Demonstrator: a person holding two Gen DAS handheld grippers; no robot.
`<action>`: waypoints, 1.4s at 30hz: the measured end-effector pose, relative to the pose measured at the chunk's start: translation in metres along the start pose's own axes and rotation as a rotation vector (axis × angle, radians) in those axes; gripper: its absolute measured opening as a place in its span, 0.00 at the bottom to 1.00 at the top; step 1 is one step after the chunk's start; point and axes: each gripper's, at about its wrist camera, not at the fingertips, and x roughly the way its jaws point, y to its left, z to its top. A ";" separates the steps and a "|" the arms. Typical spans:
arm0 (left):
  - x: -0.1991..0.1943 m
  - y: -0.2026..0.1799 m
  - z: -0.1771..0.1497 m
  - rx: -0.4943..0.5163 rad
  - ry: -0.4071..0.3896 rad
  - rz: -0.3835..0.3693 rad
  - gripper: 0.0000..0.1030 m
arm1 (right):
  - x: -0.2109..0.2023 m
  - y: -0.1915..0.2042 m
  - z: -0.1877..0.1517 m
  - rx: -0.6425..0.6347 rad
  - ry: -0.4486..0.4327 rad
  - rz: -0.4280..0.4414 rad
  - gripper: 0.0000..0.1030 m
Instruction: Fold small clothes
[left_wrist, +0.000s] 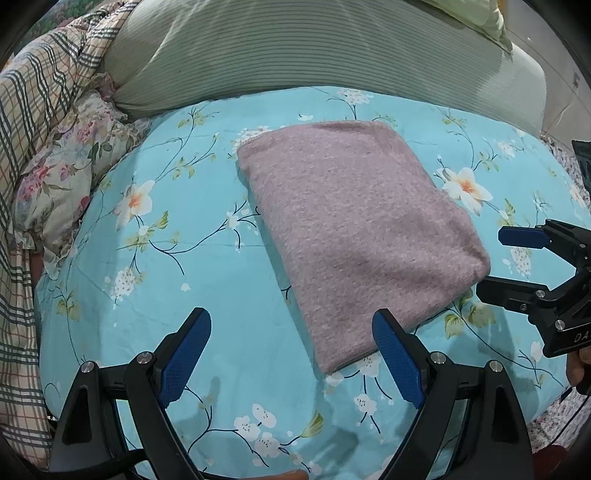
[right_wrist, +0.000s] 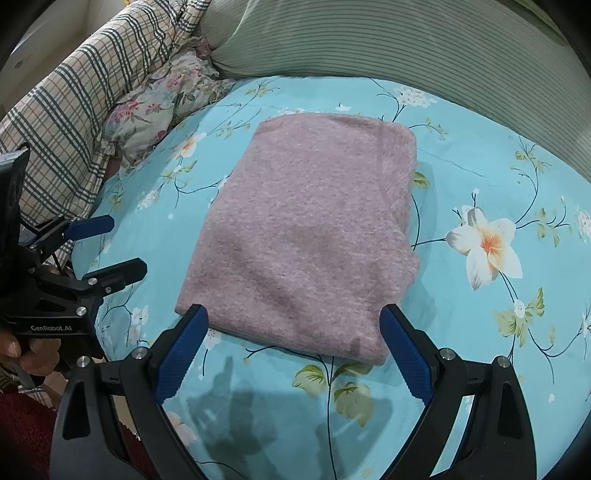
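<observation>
A pink fuzzy knit garment (left_wrist: 354, 229) lies folded into a neat rectangle on the blue floral bedsheet (left_wrist: 155, 288); it also shows in the right wrist view (right_wrist: 306, 236). My left gripper (left_wrist: 291, 321) is open and empty, above the sheet just short of the garment's near corner. My right gripper (right_wrist: 293, 314) is open and empty, its fingers either side of the garment's near edge without touching it. The right gripper shows at the right in the left wrist view (left_wrist: 491, 258). The left gripper shows at the left in the right wrist view (right_wrist: 125, 245).
A green striped pillow (left_wrist: 295, 51) lies behind the garment. A plaid quilt (left_wrist: 40, 92) and a floral pillow (left_wrist: 70, 173) are piled at the left. The sheet (right_wrist: 498, 184) extends to the right of the garment.
</observation>
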 end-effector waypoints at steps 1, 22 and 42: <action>0.000 -0.001 0.001 0.000 0.001 0.002 0.87 | 0.000 0.000 0.000 -0.001 0.000 0.001 0.91; 0.010 -0.006 0.011 0.002 0.011 -0.003 0.87 | 0.008 -0.005 0.012 0.017 0.003 0.005 0.91; 0.011 -0.004 0.013 -0.028 0.011 -0.001 0.87 | 0.009 -0.009 0.008 0.042 0.011 -0.002 0.91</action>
